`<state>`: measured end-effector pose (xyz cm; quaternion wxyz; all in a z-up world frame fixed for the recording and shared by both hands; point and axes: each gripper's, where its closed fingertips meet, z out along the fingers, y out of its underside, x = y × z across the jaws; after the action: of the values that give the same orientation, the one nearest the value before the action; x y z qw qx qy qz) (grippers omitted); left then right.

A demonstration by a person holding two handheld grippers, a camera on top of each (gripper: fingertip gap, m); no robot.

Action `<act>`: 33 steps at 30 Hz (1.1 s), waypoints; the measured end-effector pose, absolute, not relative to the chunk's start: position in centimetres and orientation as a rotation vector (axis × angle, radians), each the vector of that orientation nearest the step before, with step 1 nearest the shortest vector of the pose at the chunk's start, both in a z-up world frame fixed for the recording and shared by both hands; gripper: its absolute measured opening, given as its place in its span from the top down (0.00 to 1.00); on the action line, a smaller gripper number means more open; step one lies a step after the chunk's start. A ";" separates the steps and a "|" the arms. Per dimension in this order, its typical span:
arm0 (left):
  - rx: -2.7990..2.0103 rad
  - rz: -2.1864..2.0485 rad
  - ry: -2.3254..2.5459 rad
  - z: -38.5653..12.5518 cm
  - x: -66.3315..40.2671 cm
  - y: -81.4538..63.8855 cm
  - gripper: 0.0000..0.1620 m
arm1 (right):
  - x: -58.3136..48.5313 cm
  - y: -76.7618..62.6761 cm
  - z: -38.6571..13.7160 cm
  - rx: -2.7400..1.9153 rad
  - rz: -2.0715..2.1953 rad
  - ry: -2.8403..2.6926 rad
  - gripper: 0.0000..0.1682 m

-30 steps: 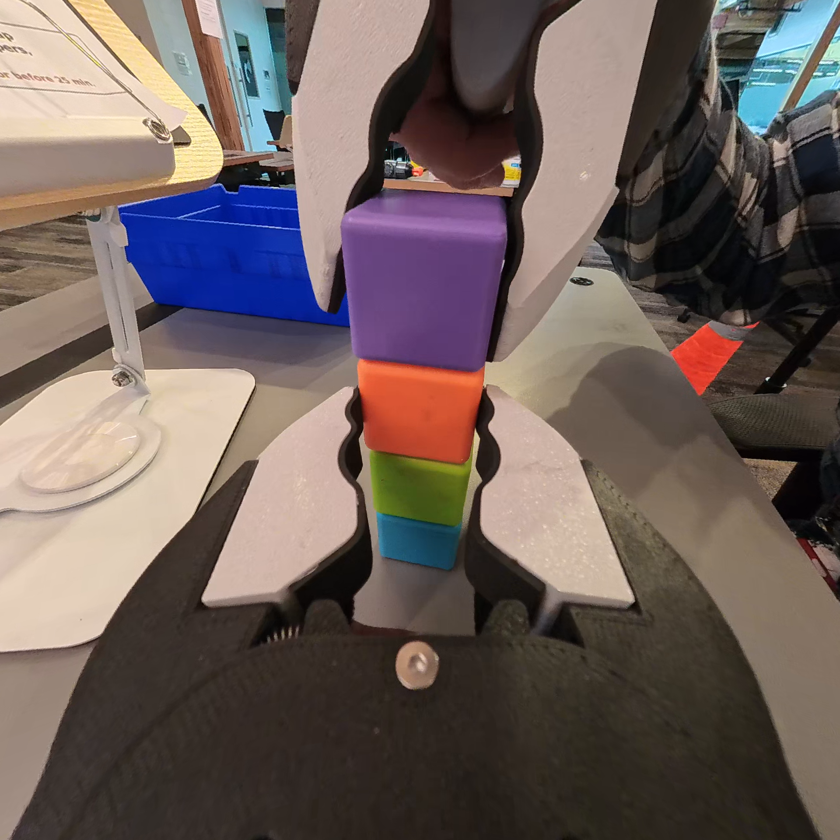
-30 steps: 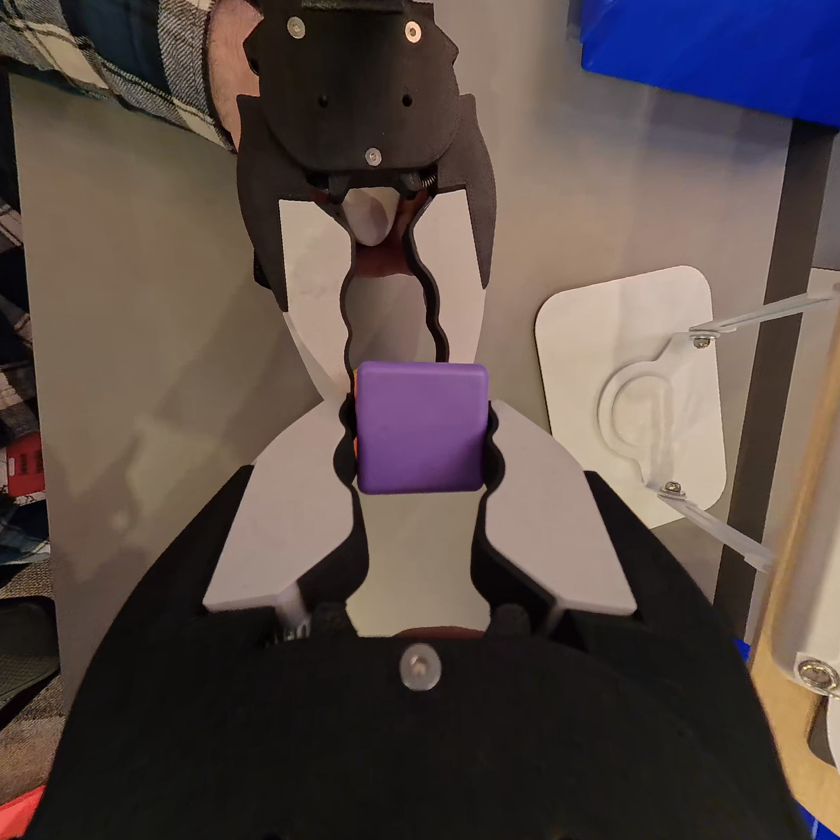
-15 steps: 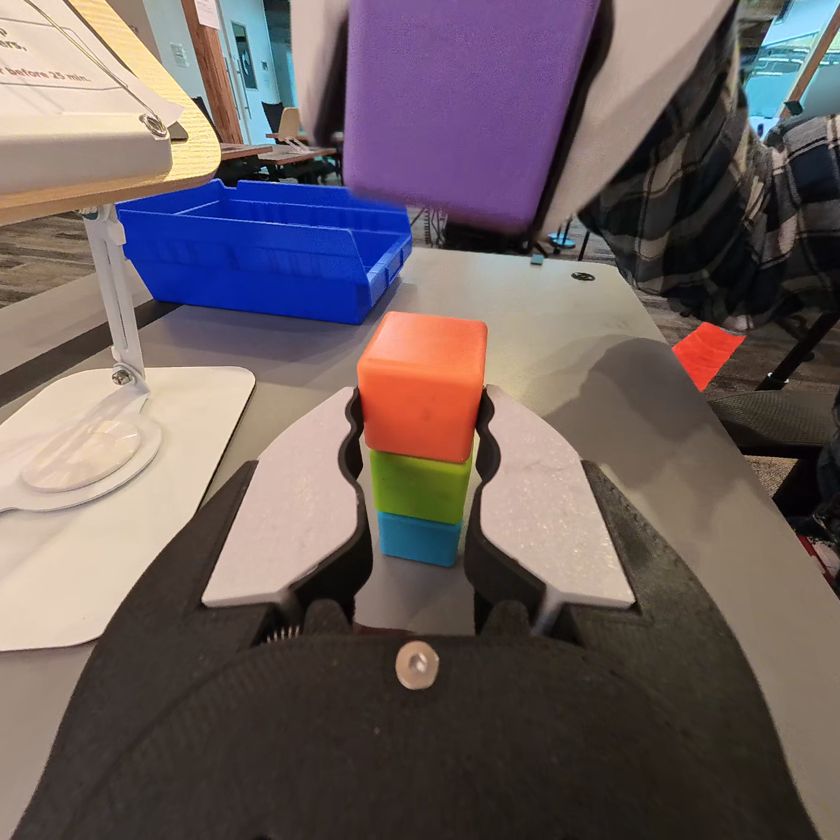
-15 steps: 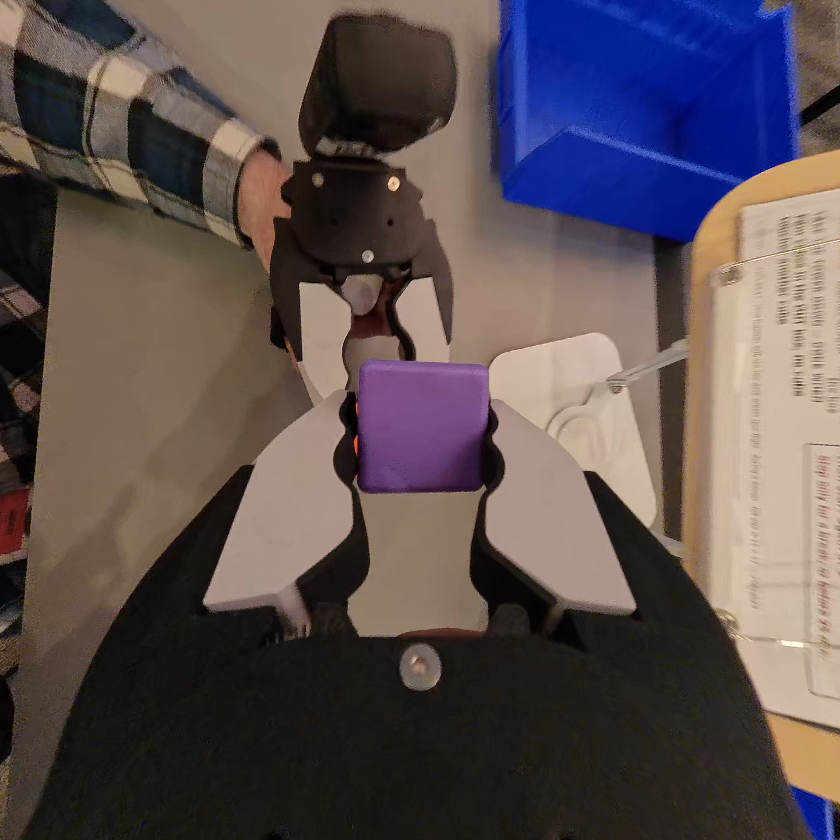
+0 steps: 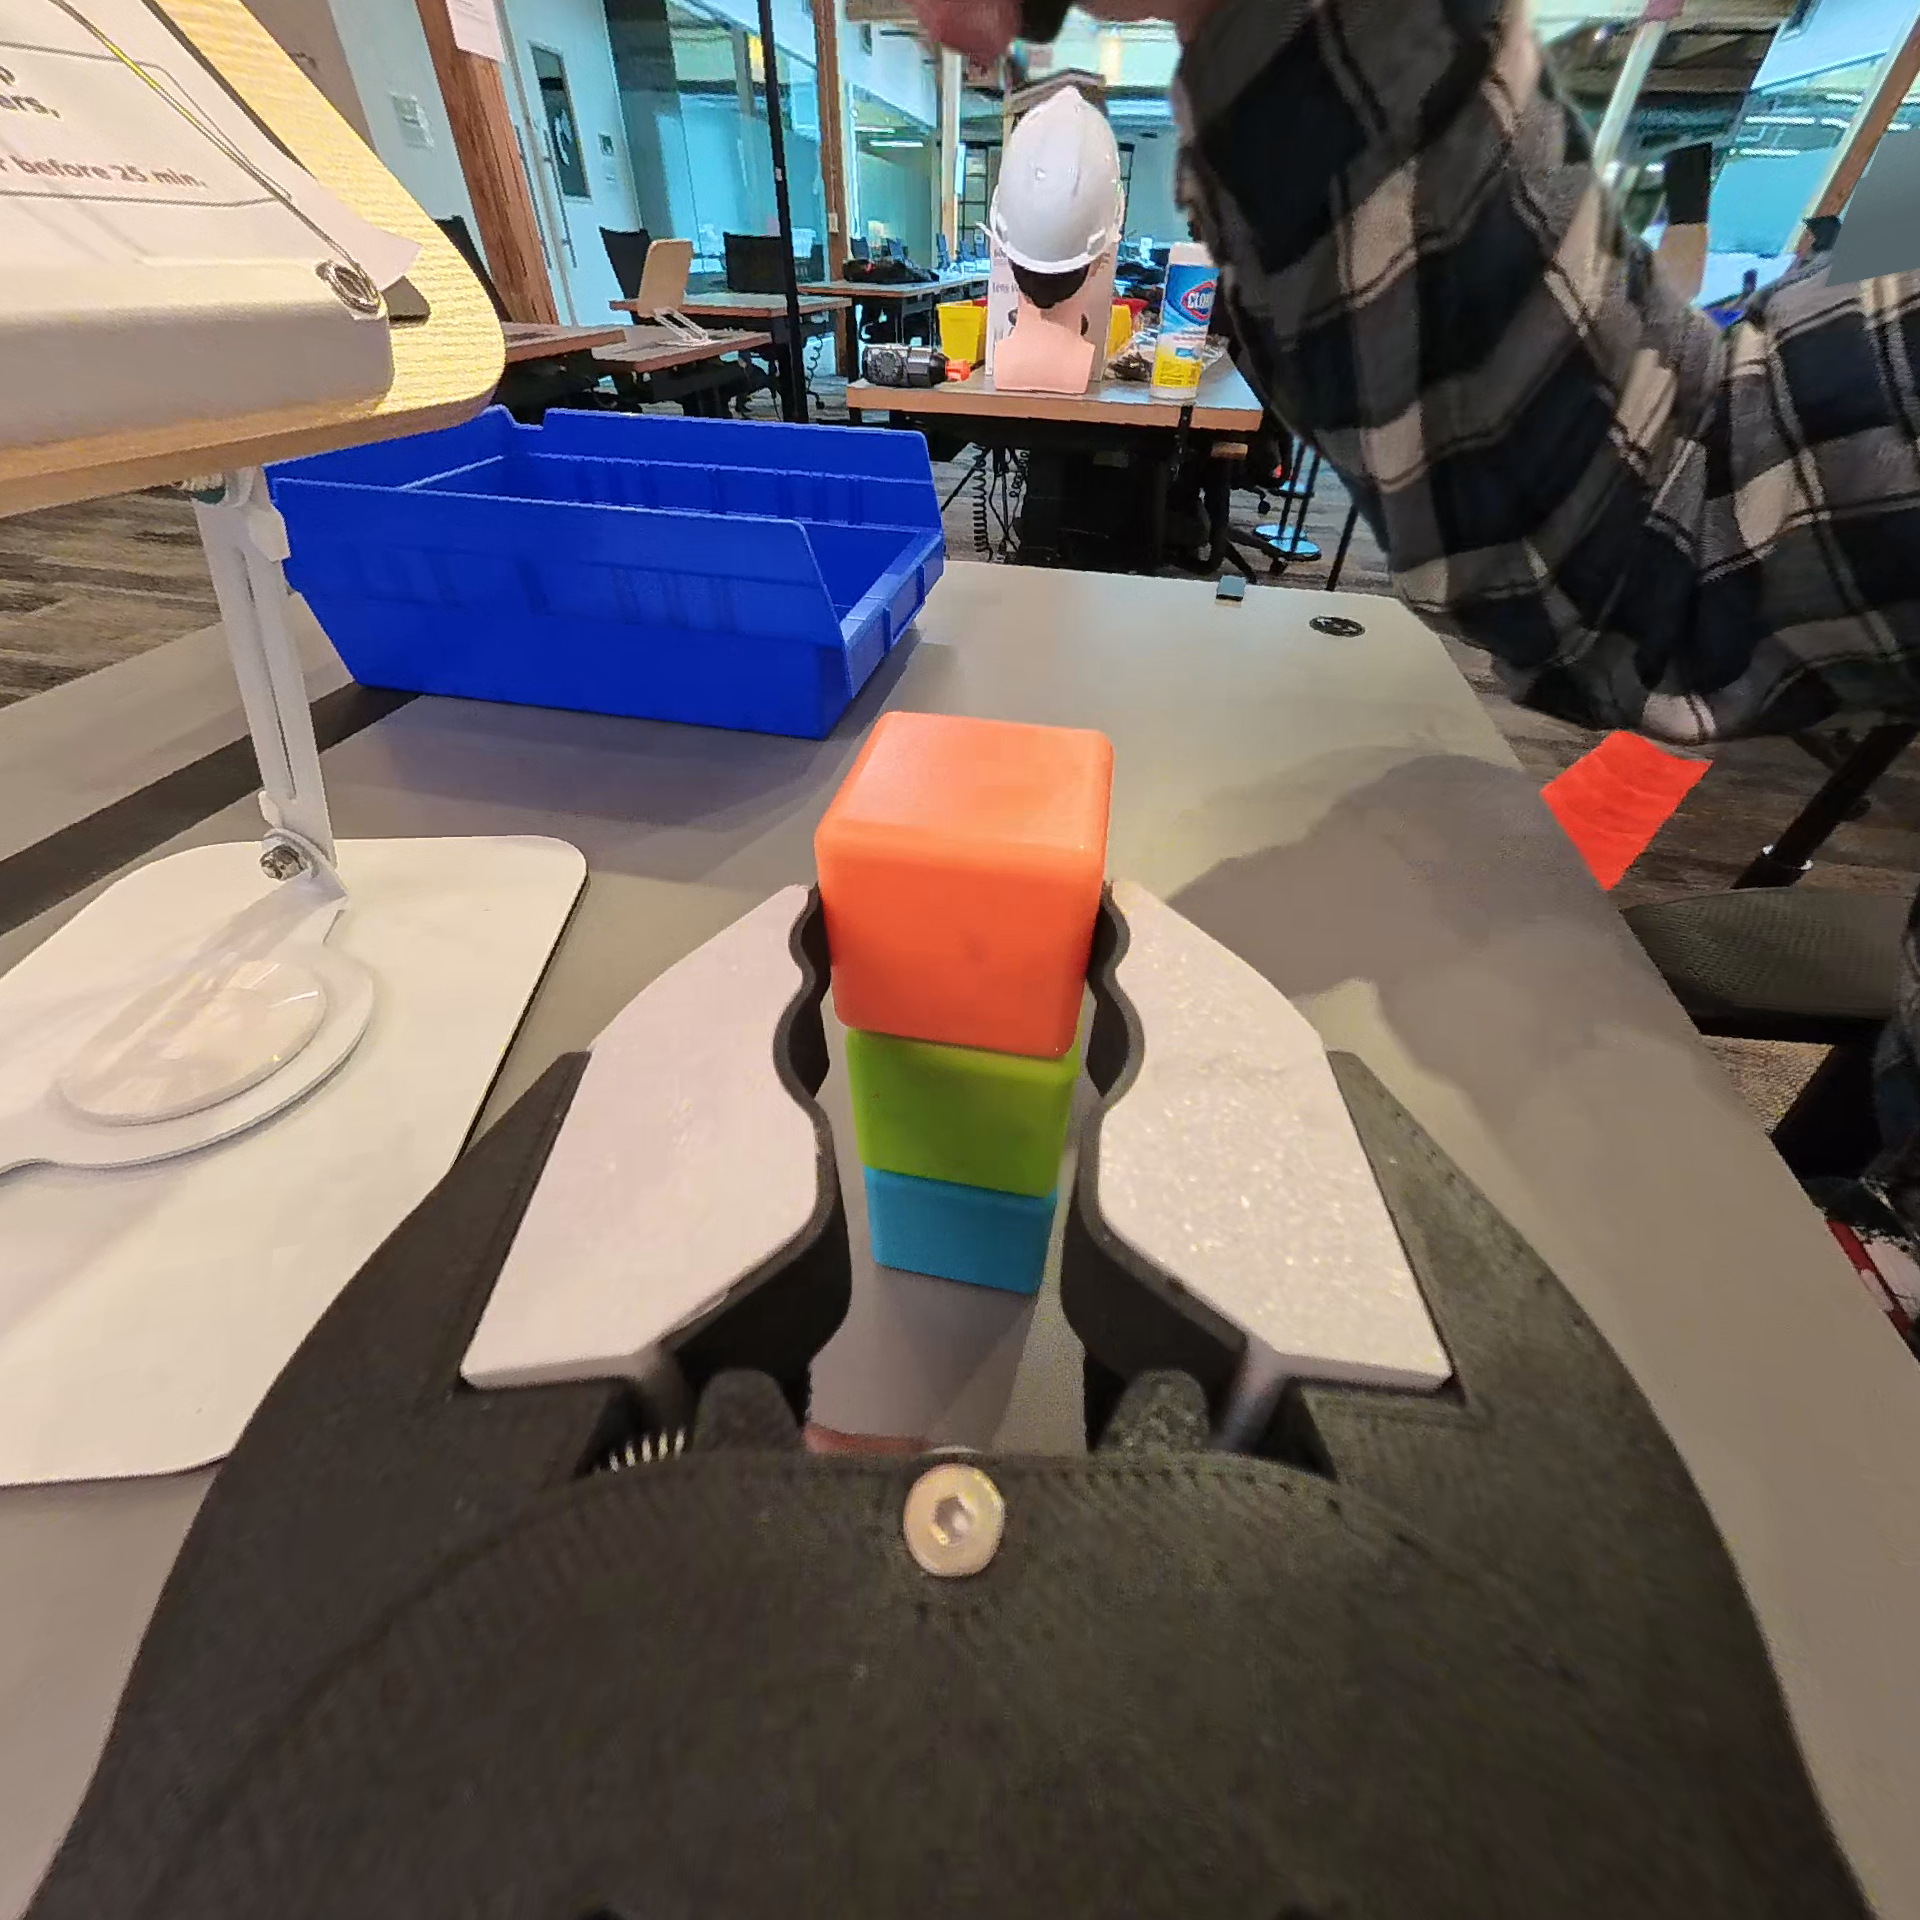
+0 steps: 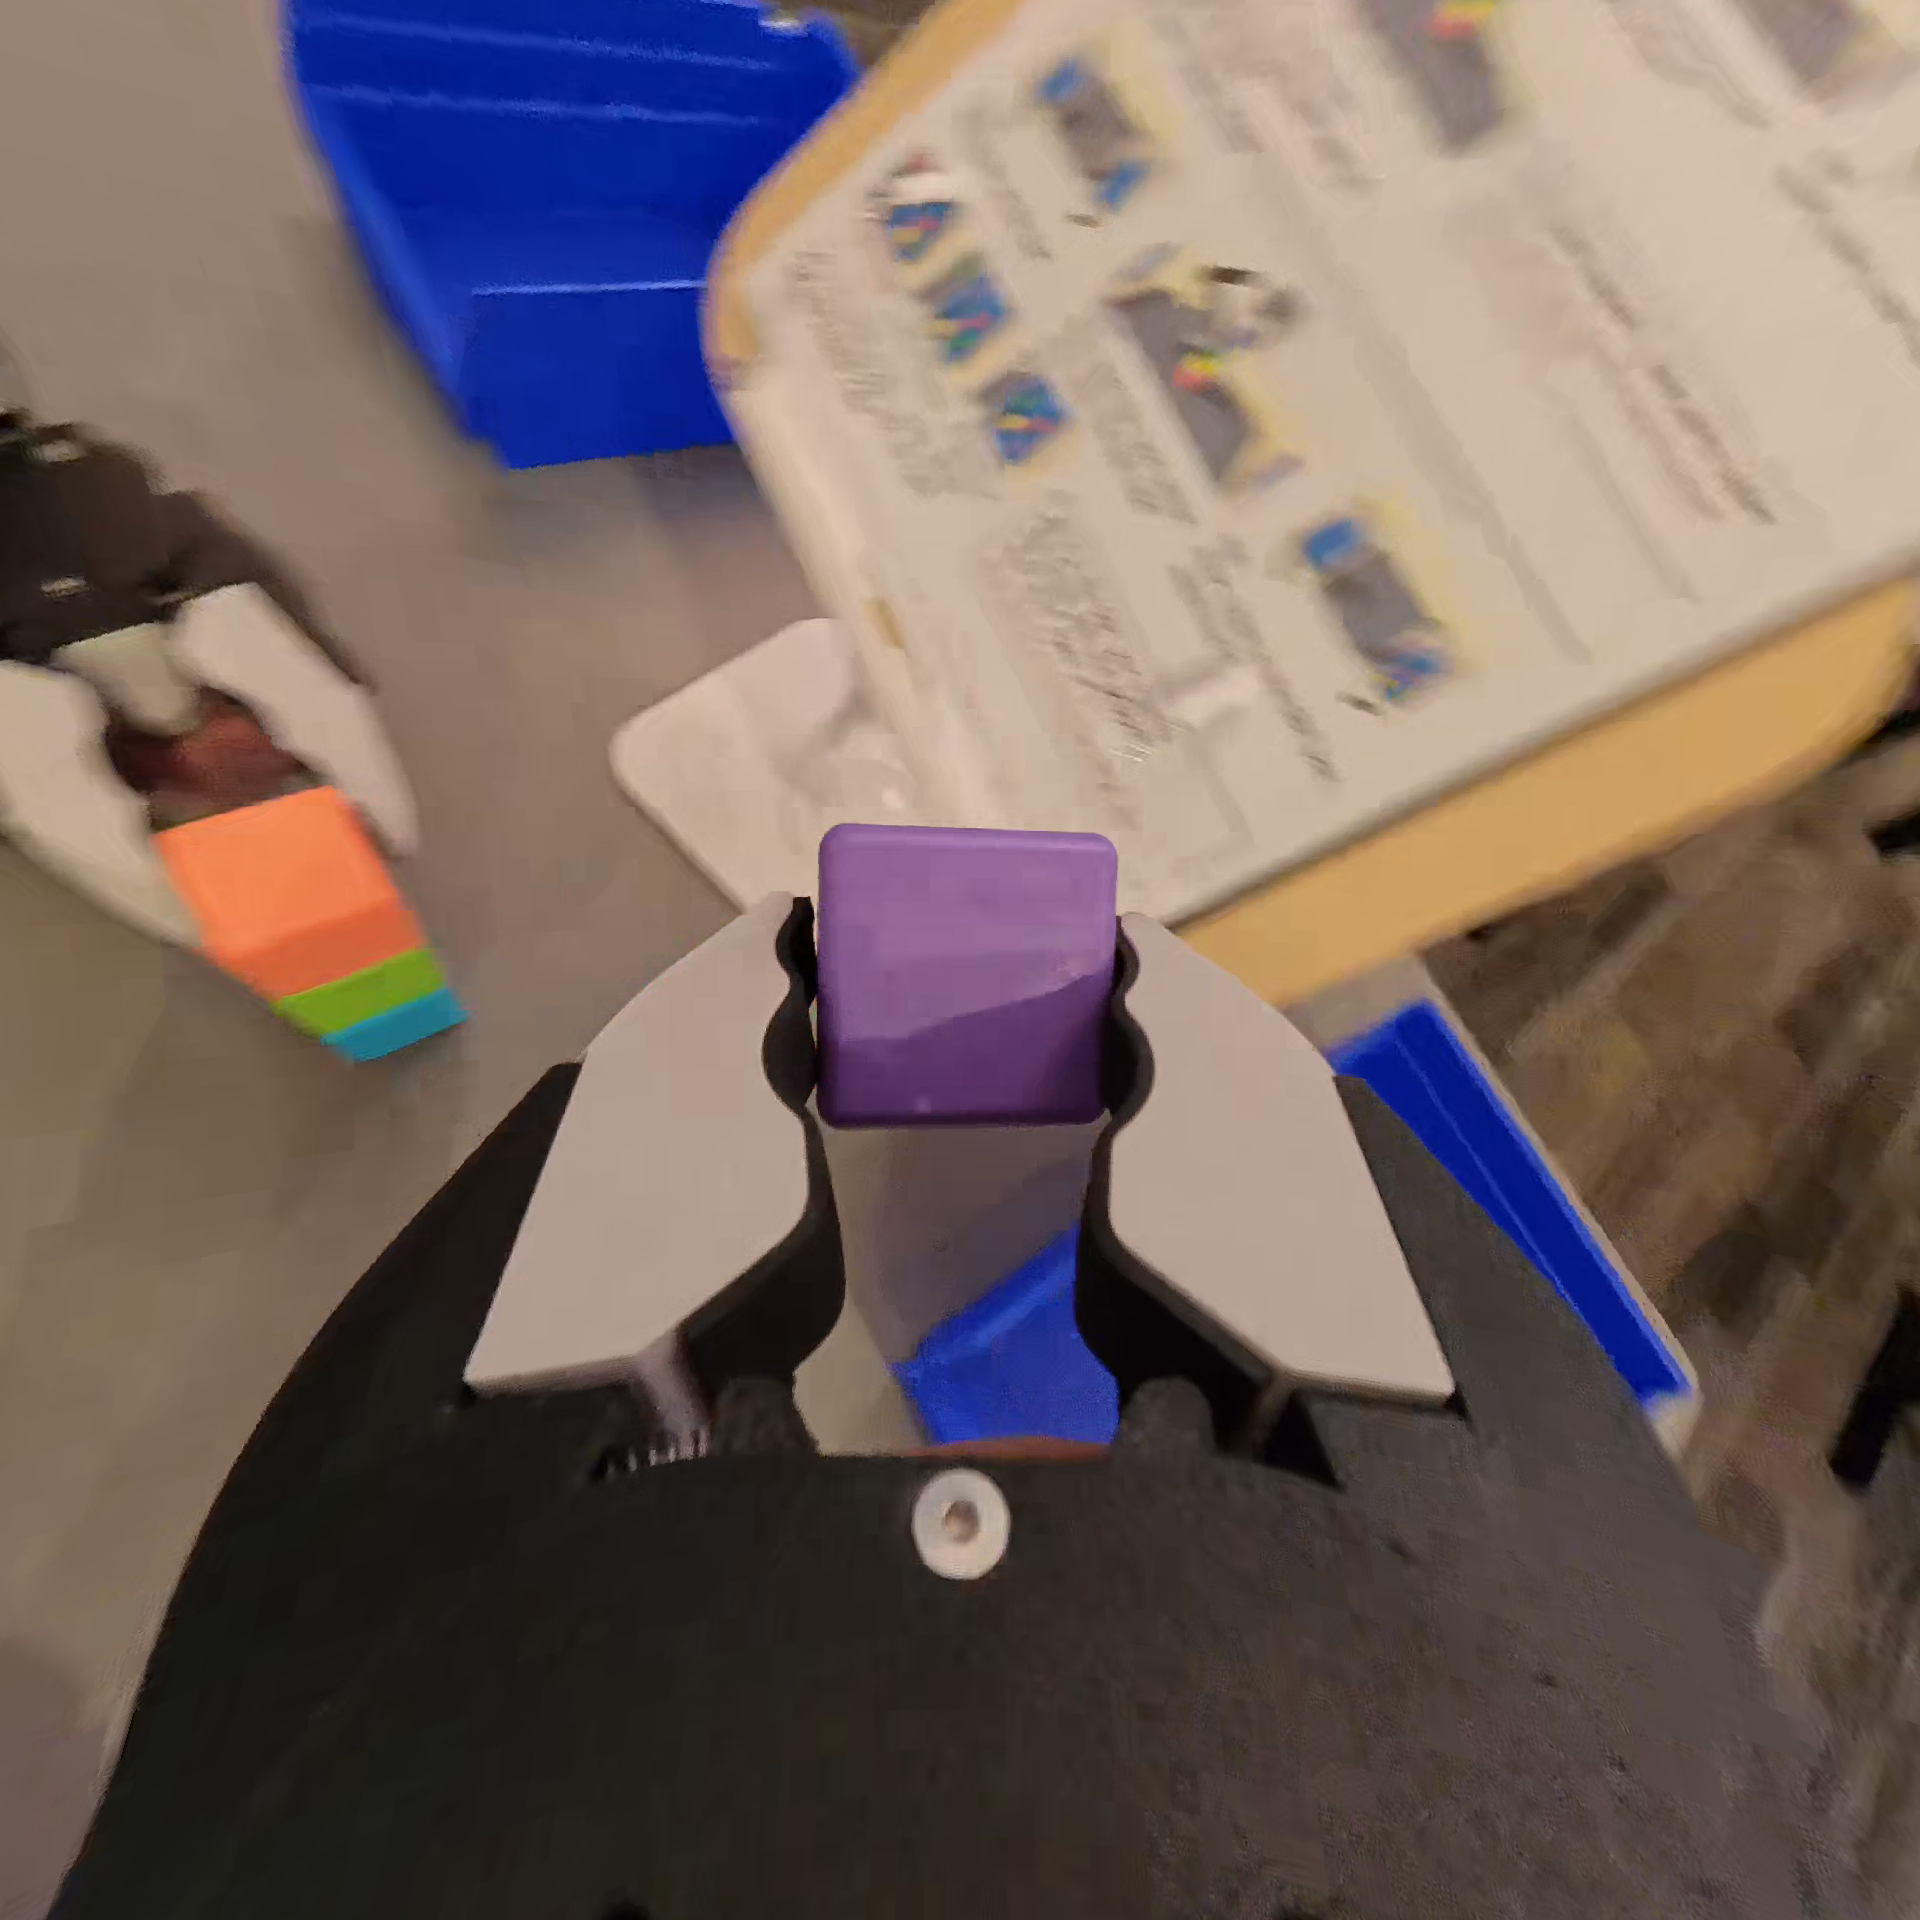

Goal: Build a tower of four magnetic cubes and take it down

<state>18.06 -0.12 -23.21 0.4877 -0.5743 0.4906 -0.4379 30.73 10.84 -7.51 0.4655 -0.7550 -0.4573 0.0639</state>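
A stack of three cubes stands on the grey table [image 5: 1299, 727]: orange cube [image 5: 961, 883] on top, green cube [image 5: 961, 1117] in the middle, blue cube [image 5: 956, 1231] at the bottom. My left gripper [image 5: 961, 935] is shut on the orange cube, fingertips at its sides. My right gripper [image 6: 961, 977] is shut on the purple cube [image 6: 961, 977] and holds it in the air, away from the stack. The stack shows at the left of the right wrist view, with the orange cube [image 6: 281, 883] on top and the left gripper [image 6: 275, 831] behind it.
A blue bin [image 5: 613, 582] stands at the back left of the table. A white stand base [image 5: 260, 1039] carries a wooden board with paper sheets [image 6: 1299, 364] at the left. A plaid sleeve [image 5: 1558, 364] reaches in at the upper right. Another blue bin [image 6: 1507, 1164] sits lower, past the table edge. Some 25 centimeters of space lies between my two pairs of fingers.
My right gripper has lifted the purple cube off the orange cube and carried it up and away towards the board. My left gripper has stayed shut on the orange cube.
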 end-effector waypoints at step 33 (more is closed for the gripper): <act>-1.396 -1.065 1.207 -23.2 18.0 -0.1 0.71 | 46.8 28.6 -30.5 -2.557 0.019 -0.712 0.68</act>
<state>18.04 -0.14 -23.21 0.4842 -0.5733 0.4956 -0.4374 46.78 28.56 -30.46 0.2412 -0.9348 -0.2605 0.0069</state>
